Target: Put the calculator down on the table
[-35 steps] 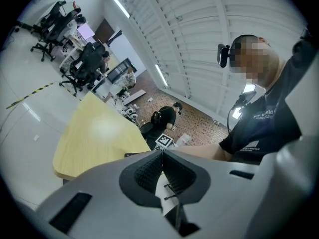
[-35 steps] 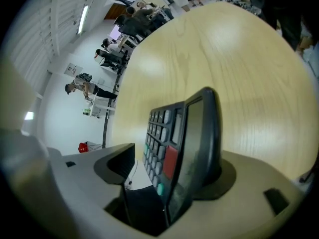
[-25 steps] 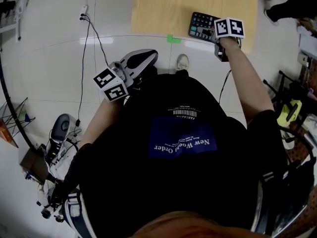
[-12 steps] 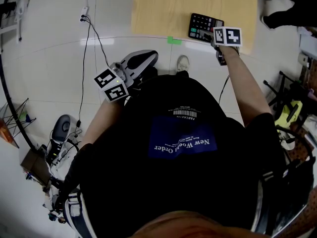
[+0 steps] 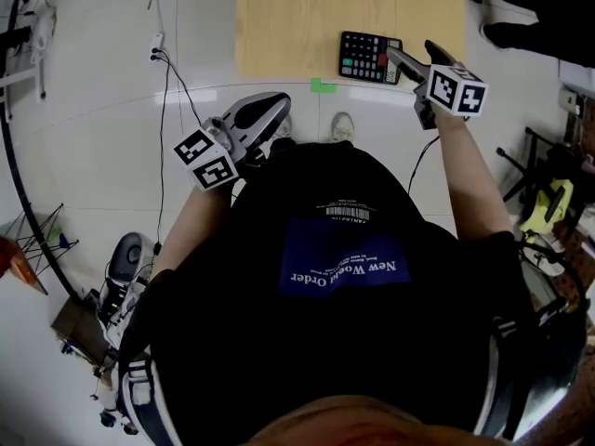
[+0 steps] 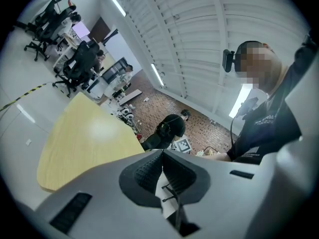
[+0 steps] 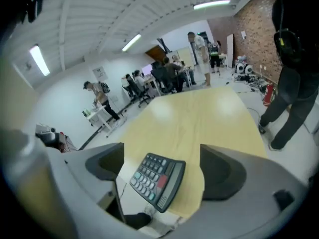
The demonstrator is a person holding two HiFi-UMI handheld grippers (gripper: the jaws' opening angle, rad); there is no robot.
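The black calculator (image 5: pixel 369 57) lies flat on the light wooden table (image 5: pixel 297 12), near its front edge. My right gripper (image 5: pixel 416 56) hangs above and just right of it, open, tilted down, touching nothing. In the right gripper view the calculator (image 7: pixel 158 180) shows below, in the wide gap of the right gripper (image 7: pixel 162 168), on the table (image 7: pixel 199 113). My left gripper (image 5: pixel 277 104) is held over the floor short of the table, shut and empty. In the left gripper view the left gripper's (image 6: pixel 162 169) pads meet, with the table (image 6: pixel 84 143) ahead.
A green tape mark (image 5: pixel 323 85) sits on the floor at the table's edge. Cables (image 5: pixel 167 63) run over the floor at left, and gear (image 5: pixel 121 268) lies lower left. A person in dark clothes (image 5: pixel 530 17) stands beyond the table's right corner.
My right gripper has opened off the calculator's right edge, risen and drawn back to the right. The calculator stays flat on the table. The left gripper has hardly moved.
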